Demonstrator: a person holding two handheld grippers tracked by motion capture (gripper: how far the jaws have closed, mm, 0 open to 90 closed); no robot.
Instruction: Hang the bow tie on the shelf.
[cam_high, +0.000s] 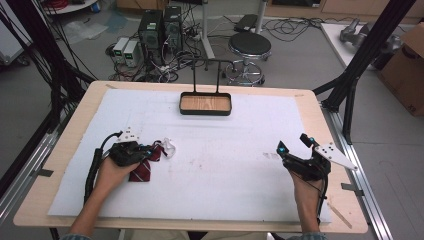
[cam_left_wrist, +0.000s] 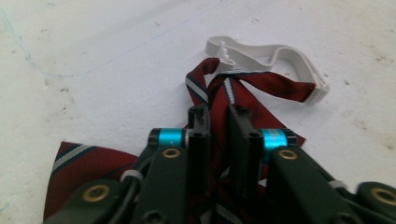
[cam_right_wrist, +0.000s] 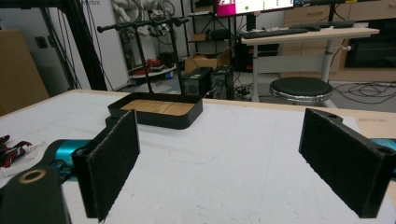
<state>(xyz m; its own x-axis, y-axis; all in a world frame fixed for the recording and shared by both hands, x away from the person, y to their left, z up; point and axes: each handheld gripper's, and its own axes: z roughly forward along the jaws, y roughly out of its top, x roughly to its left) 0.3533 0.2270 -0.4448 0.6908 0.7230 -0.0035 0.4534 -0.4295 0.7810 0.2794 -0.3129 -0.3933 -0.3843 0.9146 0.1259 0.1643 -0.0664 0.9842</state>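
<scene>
A dark red tie (cam_high: 141, 171) with white and navy stripes lies crumpled on the white mat at the left. Its white neck strap (cam_high: 170, 147) curls just to the right of it. My left gripper (cam_high: 150, 150) rests on the tie. In the left gripper view its jaws (cam_left_wrist: 218, 114) are shut on a fold of the red cloth (cam_left_wrist: 275, 86), and the white strap (cam_left_wrist: 264, 51) lies just beyond them. My right gripper (cam_high: 293, 142) sits at the right of the mat, open with nothing between its fingers (cam_right_wrist: 224, 154). The tie (cam_right_wrist: 9, 149) shows far off to its left.
A black tray with a wooden floor (cam_high: 205, 113) stands at the far middle of the table, with a thin black T-shaped rack (cam_high: 193, 75) rising from it. Past the table's far edge are a round stool (cam_high: 249, 46), computers and cables on the floor.
</scene>
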